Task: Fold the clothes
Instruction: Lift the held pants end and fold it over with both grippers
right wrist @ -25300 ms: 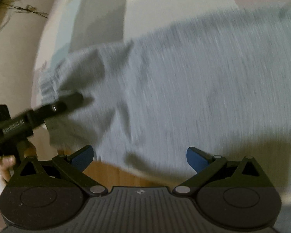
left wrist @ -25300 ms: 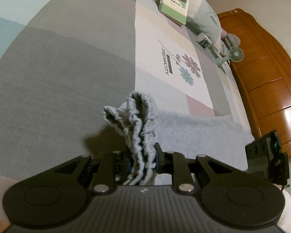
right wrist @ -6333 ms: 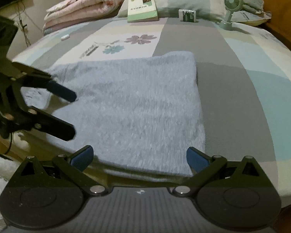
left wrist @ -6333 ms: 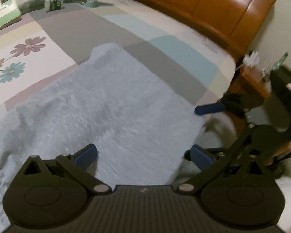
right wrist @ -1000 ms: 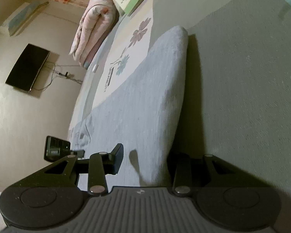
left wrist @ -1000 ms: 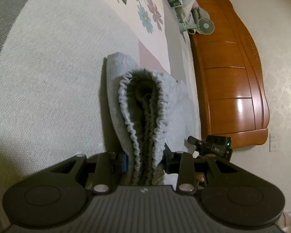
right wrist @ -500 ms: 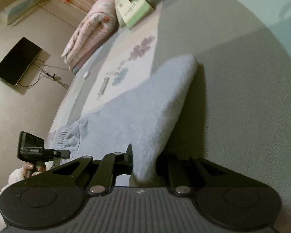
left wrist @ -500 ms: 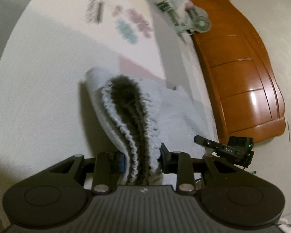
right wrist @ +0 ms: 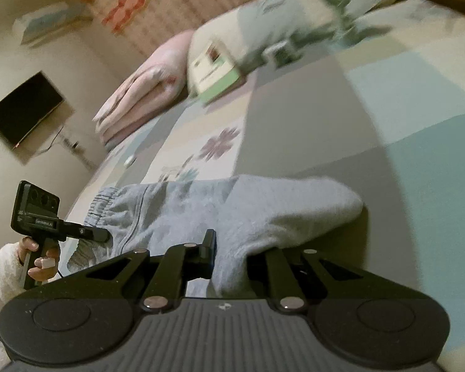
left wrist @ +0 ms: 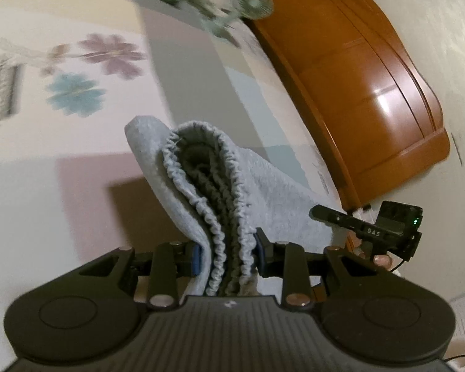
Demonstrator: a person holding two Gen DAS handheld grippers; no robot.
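With both ends raised off the bed [right wrist: 310, 117], I have my left gripper [left wrist: 228, 255] clamped on the grey trousers' [right wrist: 232, 210] waistband, right gripper [right wrist: 231, 263] pinching their folded end.

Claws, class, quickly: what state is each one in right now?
Left claw: shut on the grey garment's gathered waistband.
Right claw: shut on the garment's other end.

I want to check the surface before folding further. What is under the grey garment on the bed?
Under the grey garment lies the patchwork bedspread, visible all around it. The patches directly beneath are covered. Left gripper and right gripper each clamp an end.
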